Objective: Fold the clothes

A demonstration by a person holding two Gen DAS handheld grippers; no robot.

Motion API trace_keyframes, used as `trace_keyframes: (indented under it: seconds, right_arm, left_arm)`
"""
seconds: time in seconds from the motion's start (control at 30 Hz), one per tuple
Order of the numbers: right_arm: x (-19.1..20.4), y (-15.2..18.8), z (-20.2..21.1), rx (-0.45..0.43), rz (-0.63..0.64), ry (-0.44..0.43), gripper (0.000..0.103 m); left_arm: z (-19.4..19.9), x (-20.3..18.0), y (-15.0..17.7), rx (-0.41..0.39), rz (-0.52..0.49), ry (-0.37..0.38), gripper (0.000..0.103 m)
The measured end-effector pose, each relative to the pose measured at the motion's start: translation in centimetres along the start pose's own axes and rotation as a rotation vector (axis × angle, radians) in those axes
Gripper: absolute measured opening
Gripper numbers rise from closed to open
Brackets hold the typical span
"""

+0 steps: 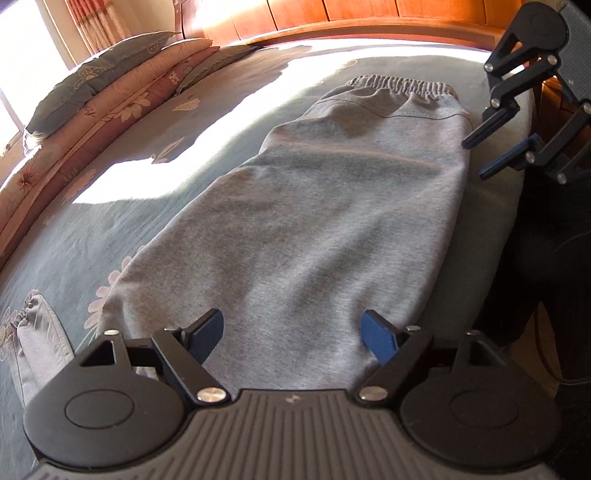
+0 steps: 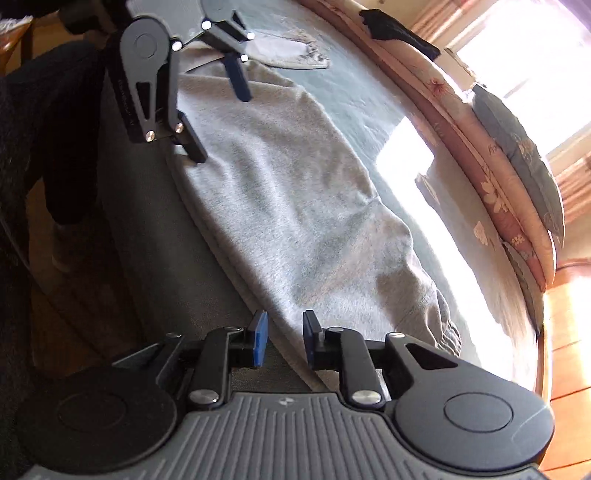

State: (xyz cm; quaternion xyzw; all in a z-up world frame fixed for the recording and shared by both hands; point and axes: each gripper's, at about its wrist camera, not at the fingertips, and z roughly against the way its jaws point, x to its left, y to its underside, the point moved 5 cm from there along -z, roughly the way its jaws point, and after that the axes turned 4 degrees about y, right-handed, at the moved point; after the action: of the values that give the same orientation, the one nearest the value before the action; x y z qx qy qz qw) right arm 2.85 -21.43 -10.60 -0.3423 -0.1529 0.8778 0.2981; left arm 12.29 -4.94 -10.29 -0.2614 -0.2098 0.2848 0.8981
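Note:
Grey sweatpants [image 1: 325,221] [image 2: 288,206] lie flat and folded lengthwise along the near edge of a blue-grey flowered bed sheet [image 1: 110,229]. The elastic waistband [image 1: 402,86] [image 2: 443,325] is at the far end in the left wrist view. My left gripper [image 1: 291,332] [image 2: 221,125] is open wide just above the leg end, its blue pads apart over the cloth. My right gripper [image 2: 286,332] [image 1: 475,159] is at the waistband end by the bed's edge. Its jaws stand narrowly apart with the pants' long edge in the gap, and the pads do not press on it.
A grey cuffed piece of cloth [image 1: 33,332] [image 2: 288,51] lies beyond the leg end. Folded quilts and a pillow [image 1: 110,85] [image 2: 517,177] are stacked on the far side. A wooden headboard [image 1: 332,14] closes one end. A person's dark-trousered leg [image 2: 62,147] stands at the bed's edge.

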Motion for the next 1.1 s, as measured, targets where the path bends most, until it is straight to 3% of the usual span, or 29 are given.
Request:
trace_keyframes:
  seconds: [0.1, 0.2, 0.3, 0.4, 0.43, 0.57, 0.77, 0.9, 1.1]
  right_arm:
    - [-3.5, 1.4, 0.4, 0.003, -0.281, 0.028, 0.035]
    - [-6.5, 3.7, -0.1, -0.002, -0.573, 0.049, 0.035]
    - [-7.8, 4.9, -1.5, -0.047, -0.747, 0.031, 0.037]
    - [-7.5, 5.7, -4.0, -0.006, -0.812, 0.024, 0.038]
    - [-7.3, 6.3, -4.9, 0.045, -0.835, 0.033, 0.04]
    - [-6.6, 8.2, -4.1, 0.081, -0.918, 0.012, 0.041]
    - [-8.4, 6.3, -1.3, -0.039, -0.916, 0.077, 0.05]
    - [-10.4, 2.4, -3.1, -0.129, -0.874, 0.051, 0.05]
    - [-13.3, -3.0, -8.7, -0.185, -0.878, -0.033, 0.05]
  left_arm:
    - [0.3, 3.1, 1.9, 0.033, 0.134, -0.043, 0.082]
    - [-0.5, 5.5, 4.2, 0.124, 0.239, -0.077, 0.086]
    - [-0.5, 7.5, 5.7, 0.138, 0.37, -0.046, 0.088]
    - [-0.3, 8.3, 6.5, 0.162, 0.422, -0.049, 0.089]
    - [-0.3, 8.4, 6.7, 0.168, 0.428, -0.056, 0.089]
    - [-0.1, 8.8, 7.1, 0.186, 0.43, -0.083, 0.089]
    - [1.4, 7.9, 4.1, 0.134, 0.344, -0.12, 0.086]
    - [1.2, 7.6, -0.2, 0.017, 0.328, -0.049, 0.087]
    - [-3.7, 8.2, -4.4, -0.058, 0.392, 0.063, 0.087]
